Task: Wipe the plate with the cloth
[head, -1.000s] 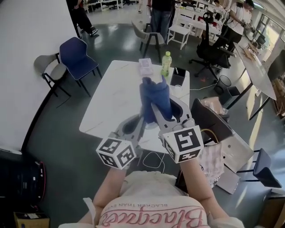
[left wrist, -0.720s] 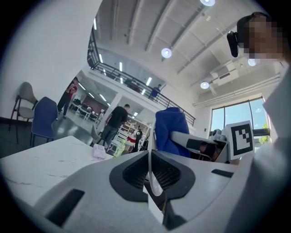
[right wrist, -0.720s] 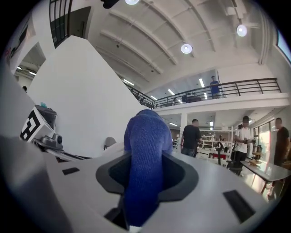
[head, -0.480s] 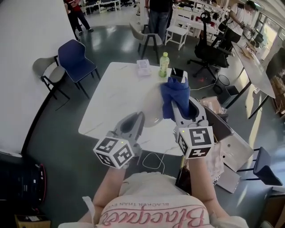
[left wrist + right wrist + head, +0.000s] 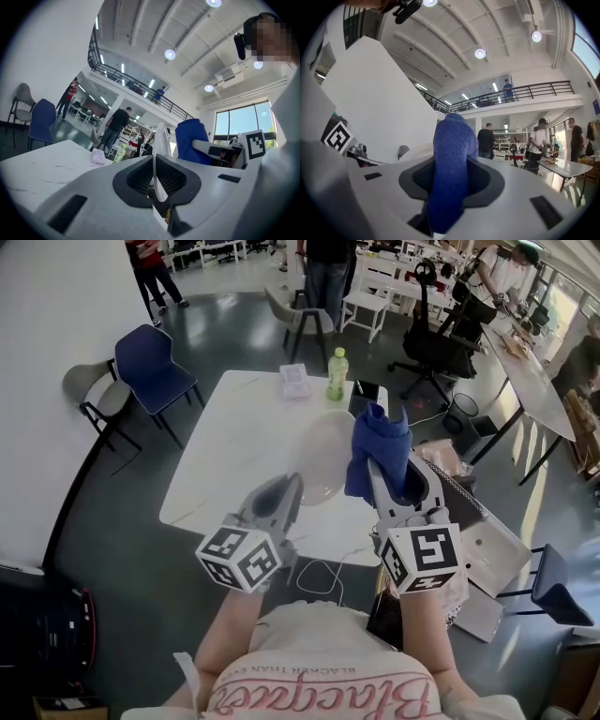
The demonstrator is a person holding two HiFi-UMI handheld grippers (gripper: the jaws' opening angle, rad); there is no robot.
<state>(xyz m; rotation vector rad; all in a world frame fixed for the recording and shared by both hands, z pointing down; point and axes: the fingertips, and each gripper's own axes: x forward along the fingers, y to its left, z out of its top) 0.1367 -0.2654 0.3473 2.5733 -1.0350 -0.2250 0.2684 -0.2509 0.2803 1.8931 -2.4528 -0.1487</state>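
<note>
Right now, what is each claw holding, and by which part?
The left gripper pinches the white plate by its rim, edge-on between the jaws. The right gripper clamps a bunched fold of the blue cloth.

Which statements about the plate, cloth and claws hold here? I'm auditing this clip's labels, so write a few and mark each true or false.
1. The left claw is shut on the plate's rim. True.
2. The plate lies flat on the table. False: it is held on edge above the table.
3. The right claw grips a blue cloth. True.
4. A red bottle stands on the table. False: the bottle is green.
</note>
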